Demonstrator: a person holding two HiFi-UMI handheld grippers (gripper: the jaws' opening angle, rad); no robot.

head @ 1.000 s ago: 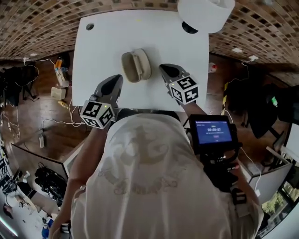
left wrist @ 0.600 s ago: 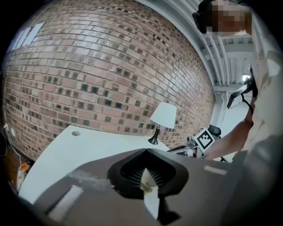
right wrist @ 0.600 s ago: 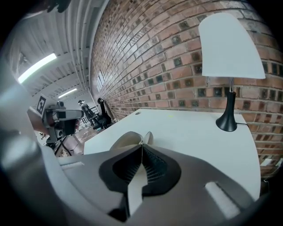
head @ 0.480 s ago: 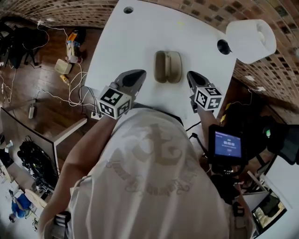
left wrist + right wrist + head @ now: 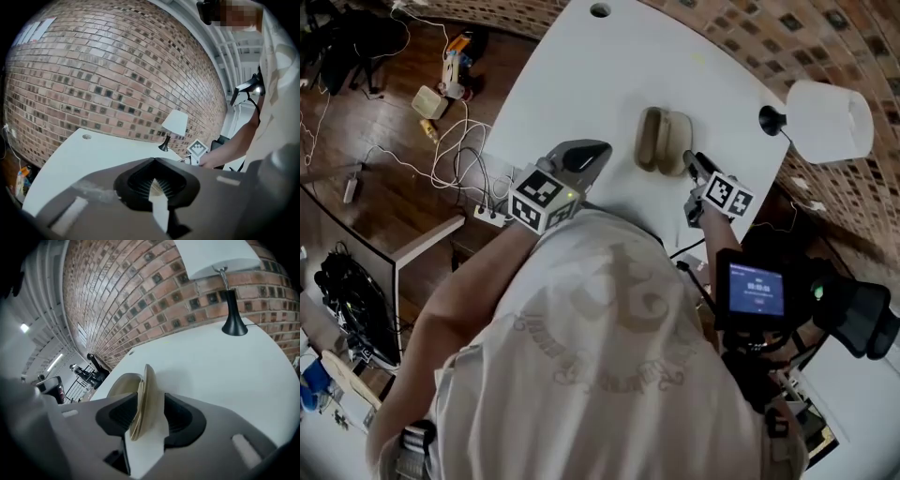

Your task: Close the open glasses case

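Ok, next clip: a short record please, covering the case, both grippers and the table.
case: beige glasses case, open, on the white table
right gripper: jaws have just been opening; apart, one upright half of the case between them, not clamped
left gripper: shut, empty, left of the case, not touching it
also on table: lamp with white shade
task status: case not yet closed

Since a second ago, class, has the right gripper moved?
Yes: the right gripper has closed in on the glasses case; its tongs, just opening, now straddle the case's raised edge.
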